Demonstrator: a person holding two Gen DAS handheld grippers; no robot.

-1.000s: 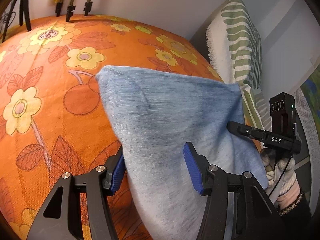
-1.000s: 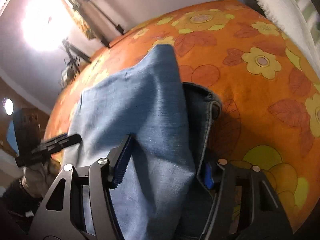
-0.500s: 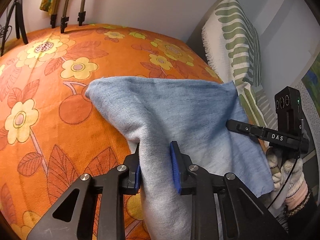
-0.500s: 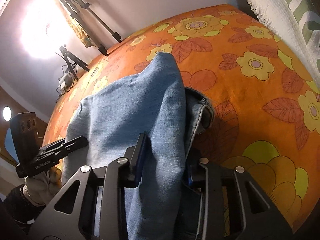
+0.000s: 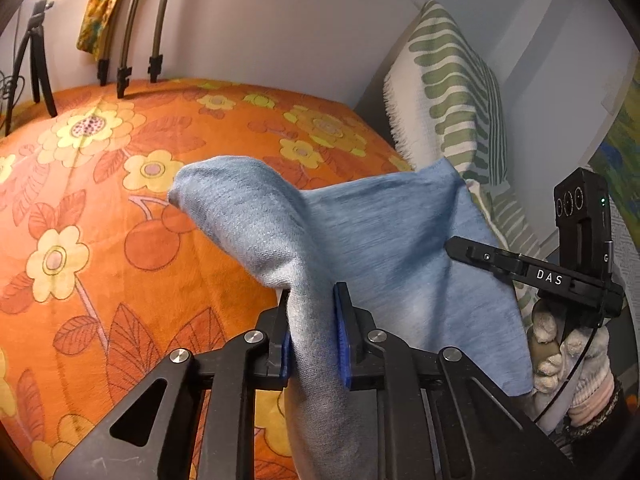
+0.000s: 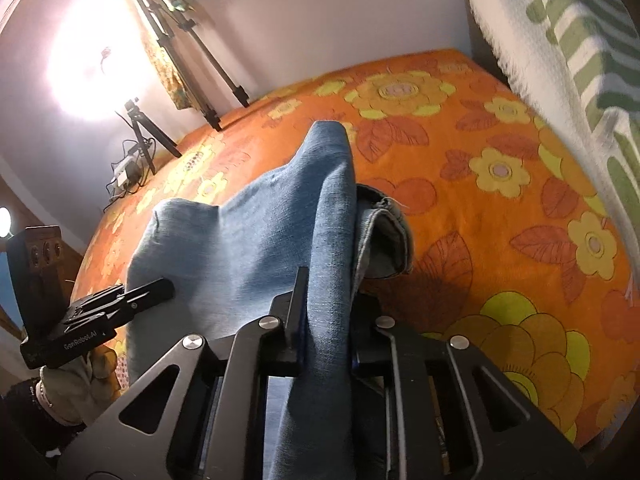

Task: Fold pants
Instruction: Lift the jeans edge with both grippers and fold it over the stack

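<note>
While both tools lift:
Left tool point(image 5: 312, 332): jaws just closed, pinching pants point(image 5: 360, 232).
Right tool point(image 6: 324, 316): likewise clamped.
Risk: bunched denim slipping free ahead, skewing fold.

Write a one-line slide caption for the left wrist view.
Left tongs pinch blue pants above the floral bedspread.

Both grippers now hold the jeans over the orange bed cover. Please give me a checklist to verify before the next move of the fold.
1. Left gripper, jaws just closed on the jeans: ok.
2. Right gripper, jaws just closed on the denim: ok.
3. Both layers in each pinch: cannot tell.
4. Fabric between the grippers flat: not ok, it sags.
5. Flowered bed cover ahead has room for the fold: ok.
6. Hem tucked in: not ok, it hangs out.
</note>
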